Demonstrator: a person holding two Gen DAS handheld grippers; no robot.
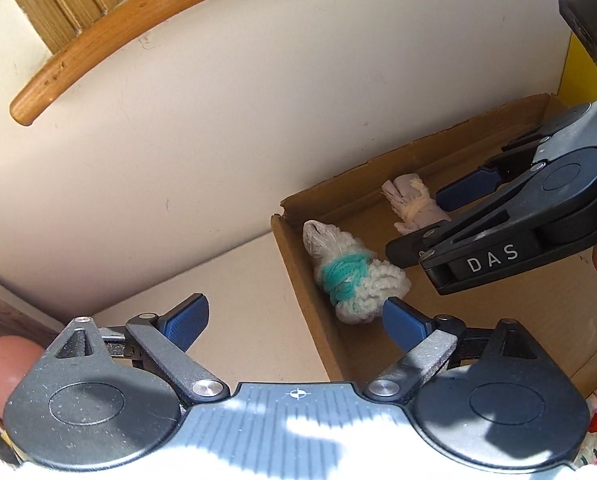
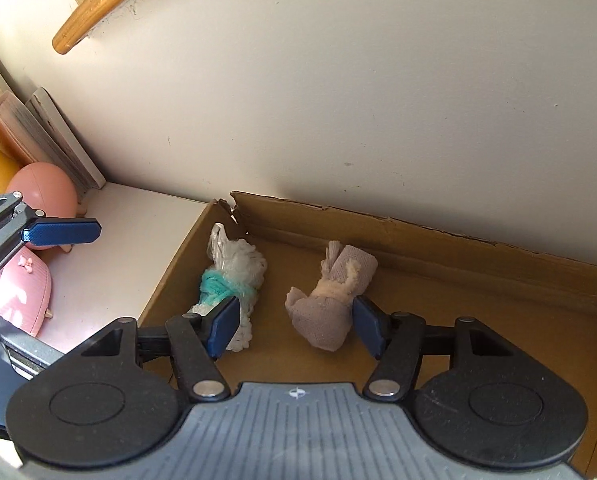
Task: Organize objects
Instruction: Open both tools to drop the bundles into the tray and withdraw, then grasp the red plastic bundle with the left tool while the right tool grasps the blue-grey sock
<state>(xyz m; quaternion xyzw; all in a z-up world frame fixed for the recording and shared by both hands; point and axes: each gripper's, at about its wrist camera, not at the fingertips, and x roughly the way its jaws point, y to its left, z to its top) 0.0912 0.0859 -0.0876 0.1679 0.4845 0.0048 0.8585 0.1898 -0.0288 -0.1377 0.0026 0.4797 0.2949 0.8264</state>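
Note:
A shallow cardboard box stands against the wall, also in the left wrist view. In it lie a white rolled sock bundle with a teal band and a beige rolled sock bundle. My left gripper is open and empty, its jaws straddling the box's left wall, near the white bundle. My right gripper is open and empty, low over the box with the beige bundle between its spread jaws. It also shows in the left wrist view.
A white shelf surface lies left of the box. On it are a pink round toy, a pink case and leaning books. A curved wooden rail runs along the wall above.

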